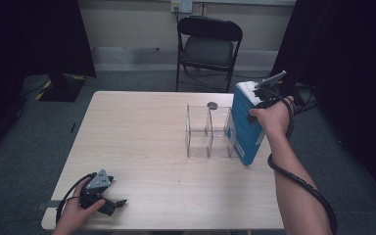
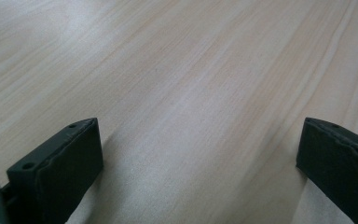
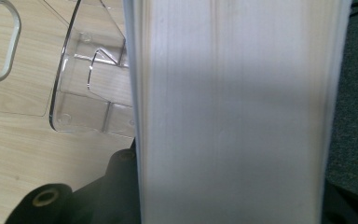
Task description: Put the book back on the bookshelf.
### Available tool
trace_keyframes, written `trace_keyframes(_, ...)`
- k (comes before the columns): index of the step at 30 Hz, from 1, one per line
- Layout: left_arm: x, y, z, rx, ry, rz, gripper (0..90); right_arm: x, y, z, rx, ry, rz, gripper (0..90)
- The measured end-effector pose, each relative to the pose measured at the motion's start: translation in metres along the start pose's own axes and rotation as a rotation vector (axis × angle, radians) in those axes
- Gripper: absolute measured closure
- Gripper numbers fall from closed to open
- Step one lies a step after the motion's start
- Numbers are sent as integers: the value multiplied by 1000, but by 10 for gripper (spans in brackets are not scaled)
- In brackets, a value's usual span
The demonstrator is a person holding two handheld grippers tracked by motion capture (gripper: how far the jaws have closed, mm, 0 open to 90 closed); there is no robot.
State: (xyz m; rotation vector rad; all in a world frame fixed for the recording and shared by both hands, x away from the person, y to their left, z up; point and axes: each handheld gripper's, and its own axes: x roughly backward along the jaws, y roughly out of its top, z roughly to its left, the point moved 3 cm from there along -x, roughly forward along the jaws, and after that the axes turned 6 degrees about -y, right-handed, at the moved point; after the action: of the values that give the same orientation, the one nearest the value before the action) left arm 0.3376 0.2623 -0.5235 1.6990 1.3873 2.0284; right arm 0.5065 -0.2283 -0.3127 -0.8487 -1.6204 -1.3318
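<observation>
While our left gripper [image 1: 108, 198] rests on the wooden table [image 1: 142, 147] near its front left corner, jaws spread wide with only bare wood between them, our right gripper [image 1: 262, 100] is clamped on a thick blue-covered book [image 1: 245, 129]. We hold the book upright, its page edges [image 3: 233, 116] toward the gripper, just beside the right end of the clear acrylic rack [image 1: 208, 129].

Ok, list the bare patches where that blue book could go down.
The table is bare from its left edge to the clear rack, and in front of the rack. Crowded: the right side, where the right gripper holds the blue book, and the near-left corner by the left gripper.
</observation>
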Motion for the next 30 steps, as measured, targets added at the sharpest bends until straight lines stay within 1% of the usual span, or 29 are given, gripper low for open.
trace_keyframes(2, 0, 0, -1, 8, -4, -2, 0, 0, -1, -1, 11, 1, 11, 612)
trace_keyframes(3, 0, 0, -1, 6, -4, -2, 0, -1, -3, -1, 4, 3, 20, 611)
trace_keyframes(5, 0, 0, -1, 8, -4, -2, 0, -1, -4, -3, 10, 6, 26, 612)
trace_keyframes(7, 0, 0, -1, 8, -4, -2, 0, -2, -6, -4, 3, 9, 35, 611)
trace_keyframes(13, -1, 0, 0, 5, -8, -3, 0, -3, -8, -3, 17, 4, 40, 609)
trace_keyframes(18, -1, 0, 0, 6, -6, -2, 0, -5, -5, -3, 41, 6, 74, 602)
trace_keyframes(22, -1, 0, 0, 6, -6, -2, 0, -6, -2, -1, 71, -7, 106, 595)
trace_keyframes(28, -1, 0, 0, 6, -6, -2, 0, -9, -1, -1, 68, -2, 104, 599)
trace_keyframes(30, -1, 0, 0, 6, -5, -3, 0, -9, -2, -1, 54, -1, 100, 613)
